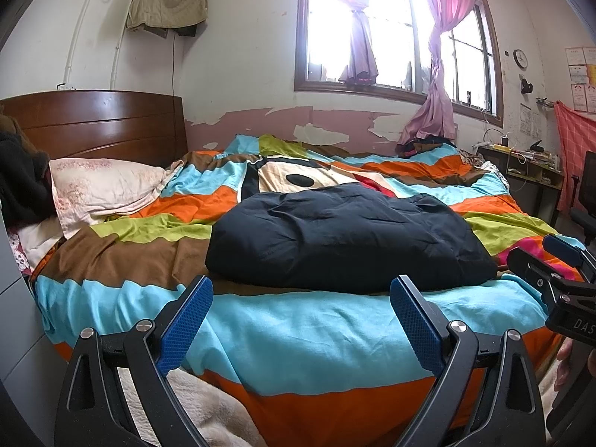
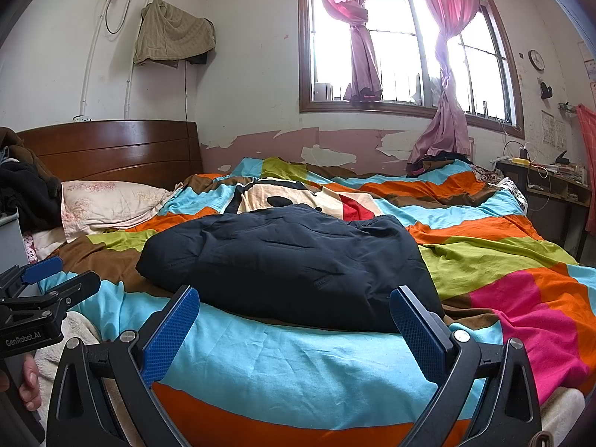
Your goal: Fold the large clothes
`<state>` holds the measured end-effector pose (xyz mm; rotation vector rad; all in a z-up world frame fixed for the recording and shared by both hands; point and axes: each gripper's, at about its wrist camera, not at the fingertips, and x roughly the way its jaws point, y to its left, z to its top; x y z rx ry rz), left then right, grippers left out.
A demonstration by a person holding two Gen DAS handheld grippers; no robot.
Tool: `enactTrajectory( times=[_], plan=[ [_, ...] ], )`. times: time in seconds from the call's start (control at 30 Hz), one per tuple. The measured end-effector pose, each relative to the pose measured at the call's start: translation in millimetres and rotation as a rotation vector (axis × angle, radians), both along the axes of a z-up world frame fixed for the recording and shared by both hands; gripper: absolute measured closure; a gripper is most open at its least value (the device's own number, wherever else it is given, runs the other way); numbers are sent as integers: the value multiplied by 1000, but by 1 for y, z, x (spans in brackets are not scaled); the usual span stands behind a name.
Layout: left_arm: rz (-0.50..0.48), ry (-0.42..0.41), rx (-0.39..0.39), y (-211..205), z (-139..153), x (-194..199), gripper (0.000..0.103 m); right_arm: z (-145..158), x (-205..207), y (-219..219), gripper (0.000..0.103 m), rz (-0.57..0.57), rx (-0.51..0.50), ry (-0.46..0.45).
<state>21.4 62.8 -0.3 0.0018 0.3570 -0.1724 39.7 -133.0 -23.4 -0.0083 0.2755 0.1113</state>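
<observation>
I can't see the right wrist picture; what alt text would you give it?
A dark navy padded jacket lies folded in a bundle on a bed with a brightly striped cover. The open right hand-held gripper is held just in front of it, touching nothing. Behind are a pillow, a wooden headboard and a pink-curtained window.

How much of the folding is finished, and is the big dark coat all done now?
Done, it seems: the dark jacket lies as one compact bundle on the striped bedcover. In hand: nothing; the left gripper and right gripper are both open, short of the bundle. Left: perhaps just tidying; dark clothes by the headboard may need folding, though I cannot tell.
</observation>
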Motion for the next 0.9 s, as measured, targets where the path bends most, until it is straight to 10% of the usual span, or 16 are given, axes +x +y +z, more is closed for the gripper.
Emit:
enactTrajectory(
  times=[0.9],
  plan=[
    [-4,6,-4,2,0,0,10,0,0,0,0,0,0,1]
  ],
)
